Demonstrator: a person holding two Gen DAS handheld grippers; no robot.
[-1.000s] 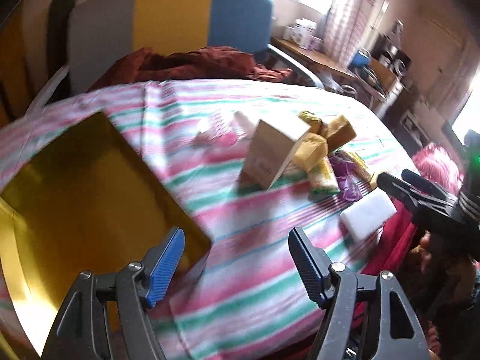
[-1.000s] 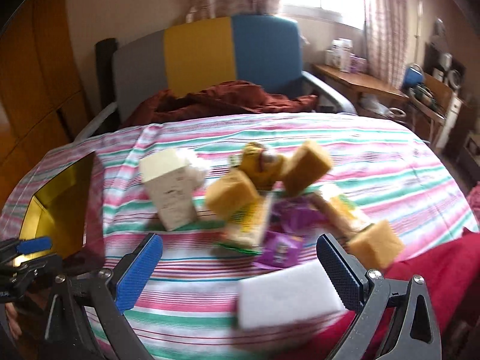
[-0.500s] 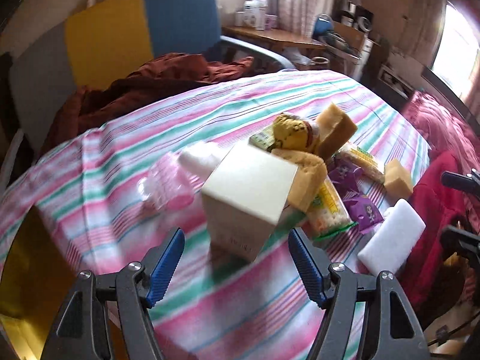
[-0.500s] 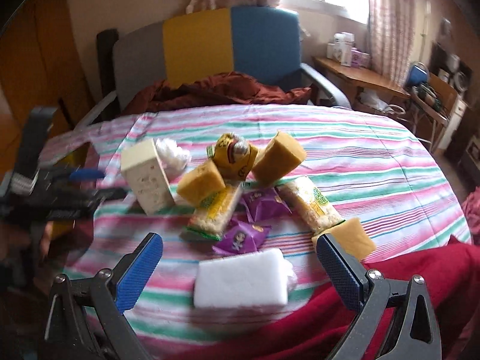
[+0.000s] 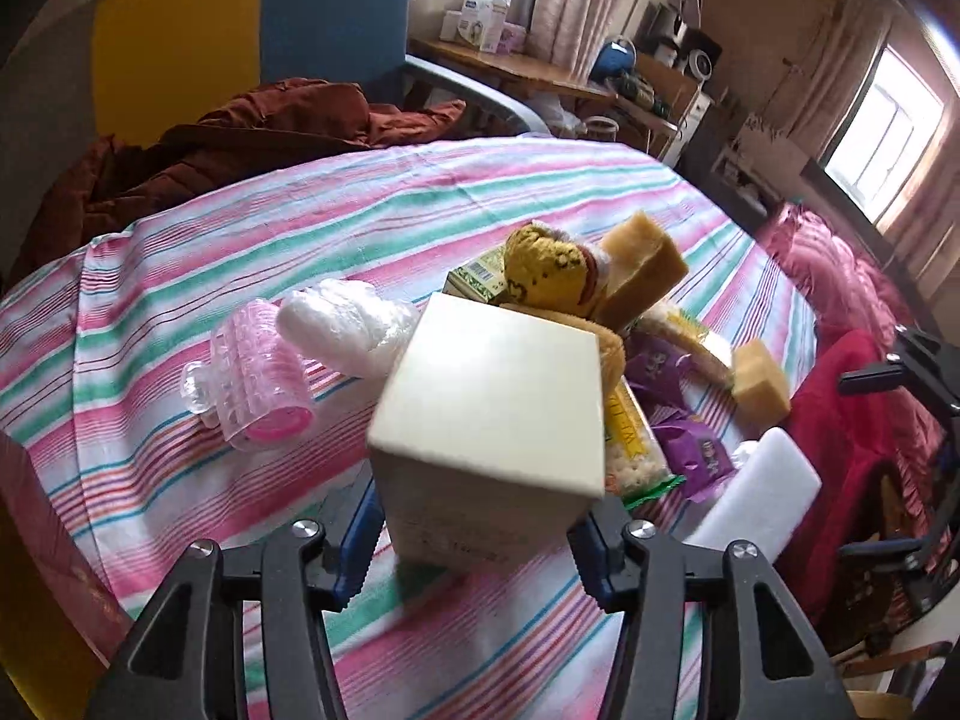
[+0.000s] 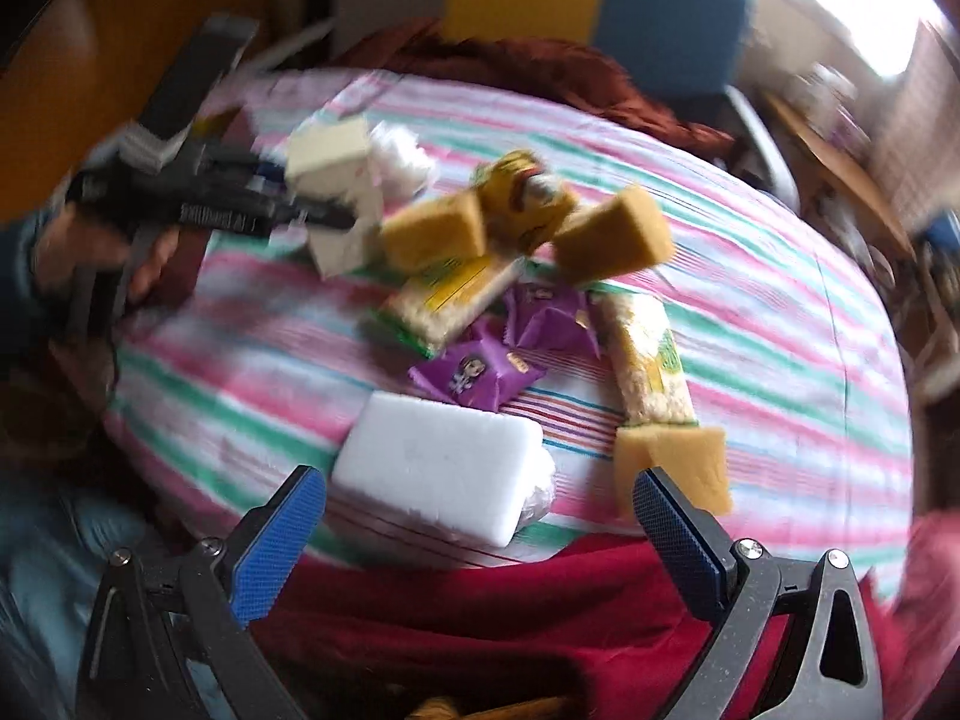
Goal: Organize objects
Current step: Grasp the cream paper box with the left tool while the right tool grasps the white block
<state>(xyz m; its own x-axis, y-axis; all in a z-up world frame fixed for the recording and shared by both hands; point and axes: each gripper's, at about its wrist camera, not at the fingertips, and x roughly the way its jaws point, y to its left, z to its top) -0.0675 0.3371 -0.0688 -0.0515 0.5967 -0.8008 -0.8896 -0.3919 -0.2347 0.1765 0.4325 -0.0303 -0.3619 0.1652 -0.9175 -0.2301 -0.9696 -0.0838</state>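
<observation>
Since half a second ago the left gripper [image 5: 477, 534] has come up to the cream box [image 5: 492, 414], which stands on the striped cloth [image 5: 180, 276] beside the snack pile. Its jaws sit either side of the box base; whether they grip yet I cannot tell. The right gripper [image 6: 480, 528] is wide open and empty, near the white block [image 6: 438, 474].

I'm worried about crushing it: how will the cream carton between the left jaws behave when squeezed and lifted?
The cream carton looks like thin cardboard, so probably light, and its walls may dent. It stands tall, so it could tip toward the sponges if nudged.
</observation>
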